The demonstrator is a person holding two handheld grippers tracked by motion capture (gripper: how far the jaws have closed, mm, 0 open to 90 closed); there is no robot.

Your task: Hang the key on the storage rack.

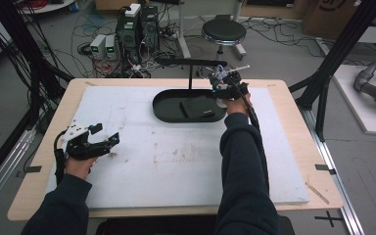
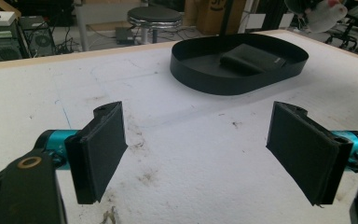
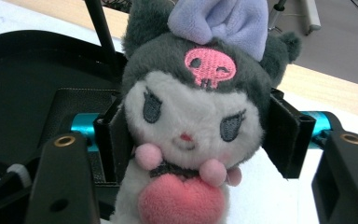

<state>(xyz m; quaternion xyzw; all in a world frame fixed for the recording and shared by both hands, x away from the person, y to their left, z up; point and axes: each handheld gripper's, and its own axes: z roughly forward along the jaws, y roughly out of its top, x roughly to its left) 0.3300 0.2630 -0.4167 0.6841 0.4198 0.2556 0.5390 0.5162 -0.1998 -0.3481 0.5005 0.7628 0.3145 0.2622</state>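
A white-topped bench [image 1: 127, 181] carries a black oval tray [image 1: 164, 110] near its far edge. Over the tray's right end, the right gripper [image 3: 193, 135] fingers squeeze a plush toy [image 3: 193, 116]'s head; soft fur could slip free. The left gripper [image 2: 200, 154] fingers gape wide, empty

Even indoor light, soft shadows, slight blur.

Plush toy [image 3: 193, 126] above tray [image 1: 166, 105], far right.
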